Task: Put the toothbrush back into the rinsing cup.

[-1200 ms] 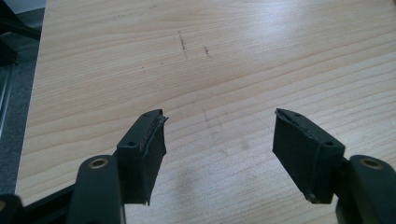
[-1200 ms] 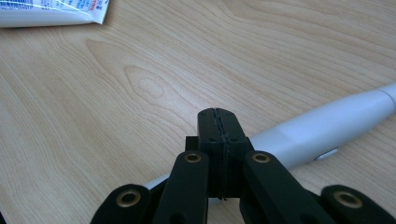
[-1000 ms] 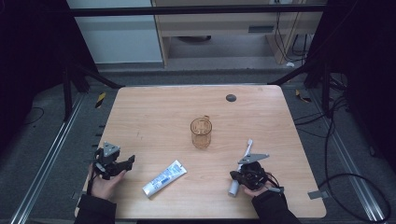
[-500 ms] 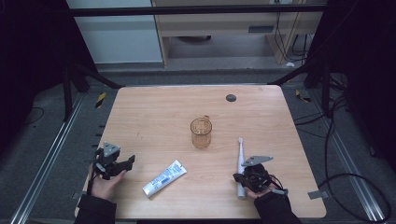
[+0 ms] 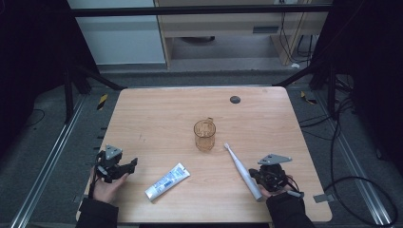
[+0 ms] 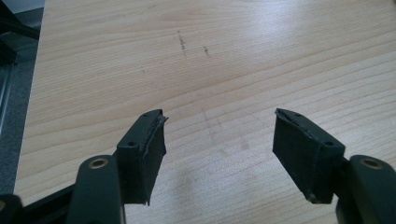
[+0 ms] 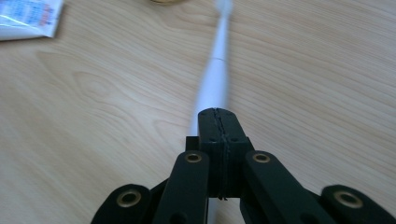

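A white toothbrush (image 5: 240, 168) lies flat on the wooden table (image 5: 157, 114), its head pointing toward a clear amber cup (image 5: 205, 135) at the middle. My right gripper (image 5: 255, 175) sits over the handle end with its jaws pressed together. In the right gripper view the toothbrush (image 7: 215, 79) runs out from under the shut right gripper (image 7: 219, 114), not between its jaws. A white and blue toothpaste tube (image 5: 167, 181) lies at front centre. My left gripper (image 5: 131, 164) rests at the front left, and the left gripper (image 6: 217, 126) is open over bare wood.
A small dark round plug (image 5: 235, 99) sits in the table near its far edge. The corner of the toothpaste tube (image 7: 28, 16) shows at the upper left of the right gripper view. Black frame rails run along both sides of the table.
The toothbrush has swung: its head moved left toward the cup and its handle end moved right. My right gripper shifted slightly right and nearer. The left gripper stayed still.
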{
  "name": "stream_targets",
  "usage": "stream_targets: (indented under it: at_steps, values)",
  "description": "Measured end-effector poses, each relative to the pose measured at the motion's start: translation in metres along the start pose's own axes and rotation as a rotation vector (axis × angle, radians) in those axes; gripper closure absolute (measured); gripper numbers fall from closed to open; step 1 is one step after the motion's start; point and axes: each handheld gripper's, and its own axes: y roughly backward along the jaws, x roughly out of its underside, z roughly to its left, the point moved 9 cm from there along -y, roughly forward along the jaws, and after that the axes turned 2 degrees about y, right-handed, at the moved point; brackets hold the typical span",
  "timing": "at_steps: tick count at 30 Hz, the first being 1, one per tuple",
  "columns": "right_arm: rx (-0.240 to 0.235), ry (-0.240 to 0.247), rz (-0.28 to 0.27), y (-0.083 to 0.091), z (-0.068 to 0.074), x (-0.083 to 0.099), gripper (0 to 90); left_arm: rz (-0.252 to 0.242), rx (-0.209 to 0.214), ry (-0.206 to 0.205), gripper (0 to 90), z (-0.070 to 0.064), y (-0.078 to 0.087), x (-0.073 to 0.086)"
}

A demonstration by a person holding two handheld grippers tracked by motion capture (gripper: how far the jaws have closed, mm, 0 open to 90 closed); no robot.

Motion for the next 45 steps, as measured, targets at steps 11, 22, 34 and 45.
stream_targets:
  at_steps: [11,22,34,45]
  values:
    - [0.032,-0.030,0.081,0.000,-0.015,0.024,90.0,0.003,0.001,0.001,33.3,0.000,0.000,0.000]
    - [0.023,-0.043,0.102,0.001,-0.013,0.030,90.0,0.002,0.000,0.006,33.2,0.001,0.000,0.001]
    - [0.042,-0.055,0.042,0.007,-0.023,0.015,87.1,0.000,0.000,0.008,32.9,0.001,-0.001,0.000]
    - [0.038,-0.036,-0.005,0.007,-0.025,-0.028,65.2,-0.001,0.003,0.017,32.0,0.003,-0.002,-0.001]
